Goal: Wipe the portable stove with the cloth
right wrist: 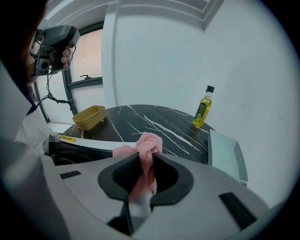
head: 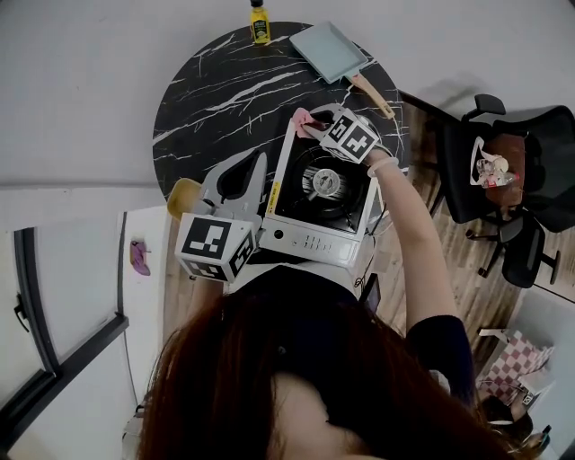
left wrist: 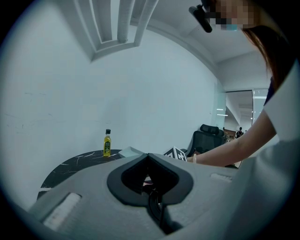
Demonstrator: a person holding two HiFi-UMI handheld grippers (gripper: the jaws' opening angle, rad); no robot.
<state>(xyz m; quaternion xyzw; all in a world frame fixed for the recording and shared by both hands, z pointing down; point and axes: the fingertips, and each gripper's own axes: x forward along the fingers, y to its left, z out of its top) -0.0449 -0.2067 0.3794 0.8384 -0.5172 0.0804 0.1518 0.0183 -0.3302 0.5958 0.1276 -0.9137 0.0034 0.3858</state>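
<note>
Closest in, over the near left of the round black marbled bench (head: pixel 225 85): left gripper (head: pixel 256 166), marker cube toward the person, jaws pressed together tip to tip with nothing pinched between them. Poised just left of the portable stove (head: pixel 319 193) and just beside a shallow yellow dish (head: pixel 182 193). Cannot tell whether touching the bench top.

Next, the portable stove itself, standing on the near part of the bench. Control panel on the near side, black burner well in the middle, yellow label strip along the left edge.

Further out, at the stove's far left corner: right gripper (head: pixel 314 124), stretched across from the right on a bare arm (head: pixel 409 225). Clamped on the cloth (head: pixel 301 119), pink, bunched into a wad past the jaw tips, with a tail hanging back between them.

Beyond that, on the far right of the bench, a pale blue square pan (head: pixel 328 51), its wooden handle (head: pixel 373 94) pointing back toward the right gripper. Farthest on the bench, at the far edge, a small bottle (head: pixel 260 22) of yellow oil, upright and capped.

Off to the right, well apart from the bench, black office chairs (head: pixel 512 171) on a wood-pattern floor (head: pixel 449 260).
</note>
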